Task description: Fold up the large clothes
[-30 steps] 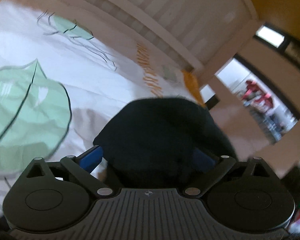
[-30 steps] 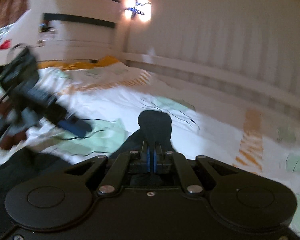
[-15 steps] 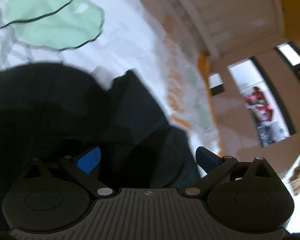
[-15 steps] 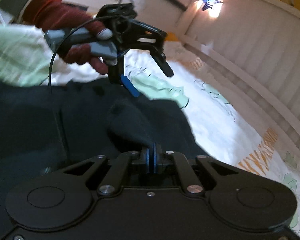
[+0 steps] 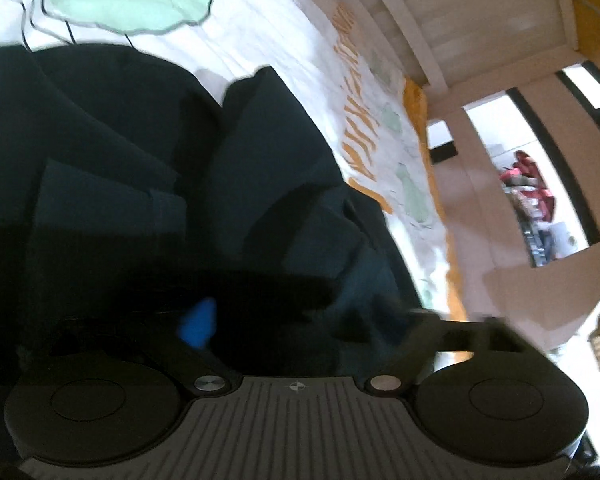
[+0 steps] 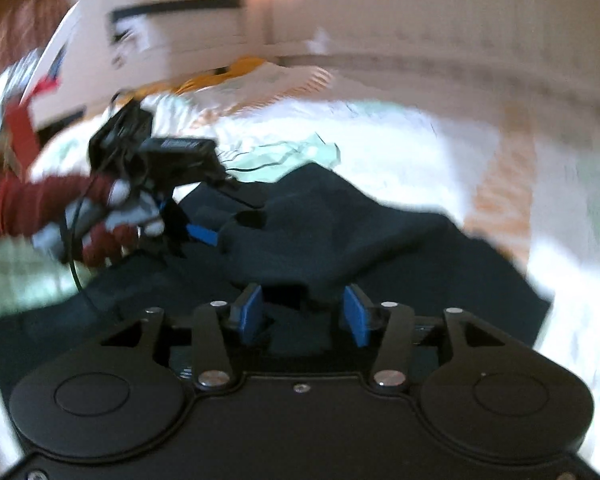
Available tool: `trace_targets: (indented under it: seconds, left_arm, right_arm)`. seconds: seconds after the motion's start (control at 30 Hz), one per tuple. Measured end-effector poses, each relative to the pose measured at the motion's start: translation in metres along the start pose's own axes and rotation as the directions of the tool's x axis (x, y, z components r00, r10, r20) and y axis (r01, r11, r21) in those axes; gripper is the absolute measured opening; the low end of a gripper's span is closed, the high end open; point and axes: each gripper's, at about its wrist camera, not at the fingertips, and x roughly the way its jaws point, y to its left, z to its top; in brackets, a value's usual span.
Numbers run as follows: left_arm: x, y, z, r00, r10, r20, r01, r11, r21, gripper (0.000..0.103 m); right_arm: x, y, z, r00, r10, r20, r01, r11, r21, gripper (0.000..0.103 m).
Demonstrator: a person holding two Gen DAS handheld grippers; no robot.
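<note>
The dark garment (image 6: 340, 224) lies rumpled on the bed, spread over the white bedspread (image 5: 260, 20) with its pale green leaf print; taking that garment as the landmark, both grippers sit at its near edge, facing across it toward the slatted headboard (image 6: 460, 12). The right gripper (image 6: 302, 314) has its jaws opening, blue pads apart, with a raised hump of the cloth just ahead and a fold lying loosely between them, not pinched. The left gripper (image 5: 300, 320) is closing; one blue pad shows over the dark cloth, the other is lost in blur, so whether cloth is caught I cannot tell. In the right wrist view it hangs at the garment's left side, held by a hand in a red glove (image 6: 100, 220). The left looks nearer to taking a hold.
</note>
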Motion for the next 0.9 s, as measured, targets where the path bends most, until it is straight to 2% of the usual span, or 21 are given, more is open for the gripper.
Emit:
trace_targets:
  seconds: [0.03, 0.07, 0.13, 0.2, 0.27, 0.37, 0.43, 0.5, 0.57, 0.67, 0.8, 0.9]
  left_arm:
    - [0.0, 0.0, -0.002, 1.0, -0.003, 0.011, 0.003, 1.0, -0.009, 0.029]
    - [-0.002, -0.001, -0.004, 1.0, -0.005, 0.027, 0.005, 1.0, -0.011, 0.009]
    - [-0.007, -0.006, -0.005, 0.999, -0.023, 0.042, 0.023, 1.0, -0.004, 0.009]
    - [-0.012, -0.018, -0.002, 0.998, -0.036, 0.052, 0.035, 0.999, 0.001, 0.009]
    - [-0.021, -0.03, 0.003, 0.995, -0.063, 0.076, 0.062, 0.998, 0.005, 0.009]
    - [-0.03, -0.059, 0.019, 0.986, -0.117, 0.115, 0.116, 0.993, 0.015, 0.009]
    - [-0.032, -0.077, 0.03, 0.983, -0.137, 0.125, 0.134, 0.99, 0.03, 0.009]
    - [-0.033, -0.093, 0.037, 0.981, -0.142, 0.132, 0.136, 0.989, 0.056, 0.009]
    - [-0.032, -0.101, 0.039, 0.98, -0.145, 0.134, 0.137, 0.988, 0.066, 0.009]
    - [-0.03, -0.1, 0.039, 0.981, -0.143, 0.132, 0.138, 0.989, 0.049, 0.009]
    - [-0.028, -0.093, 0.035, 0.981, -0.143, 0.133, 0.141, 0.99, 0.03, 0.009]
    - [-0.028, -0.089, 0.034, 0.979, -0.15, 0.135, 0.151, 0.989, 0.007, 0.009]
  right_arm:
    - [0.0, -0.005, 0.0, 1.0, 0.018, -0.01, -0.017, 0.998, 0.068, 0.055]
    - [0.001, -0.011, -0.001, 0.999, 0.046, -0.022, -0.042, 0.989, 0.143, 0.056]
    - [0.006, -0.021, -0.001, 0.993, 0.112, -0.04, -0.096, 0.952, 0.29, 0.057]
    - [0.011, -0.031, -0.005, 0.985, 0.166, -0.043, -0.137, 0.914, 0.383, 0.059]
    - [0.02, -0.033, -0.005, 0.977, 0.208, -0.051, -0.168, 0.889, 0.426, 0.059]
    - [0.036, -0.031, -0.003, 0.965, 0.255, -0.06, -0.205, 0.879, 0.43, 0.06]
    - [0.044, -0.036, -0.001, 0.953, 0.301, -0.034, -0.251, 0.849, 0.465, 0.062]
    - [0.049, -0.046, 0.0, 0.937, 0.347, 0.034, -0.31, 0.785, 0.537, 0.066]
    - [0.054, -0.06, -0.002, 0.917, 0.381, 0.12, -0.368, 0.687, 0.627, 0.072]
    - [0.065, -0.081, -0.008, 0.902, 0.385, 0.198, -0.397, 0.556, 0.73, 0.076]
    - [0.079, -0.106, -0.022, 0.906, 0.342, 0.248, -0.381, 0.407, 0.83, 0.076]
    - [0.087, -0.118, -0.027, 0.918, 0.295, 0.265, -0.362, 0.352, 0.863, 0.076]
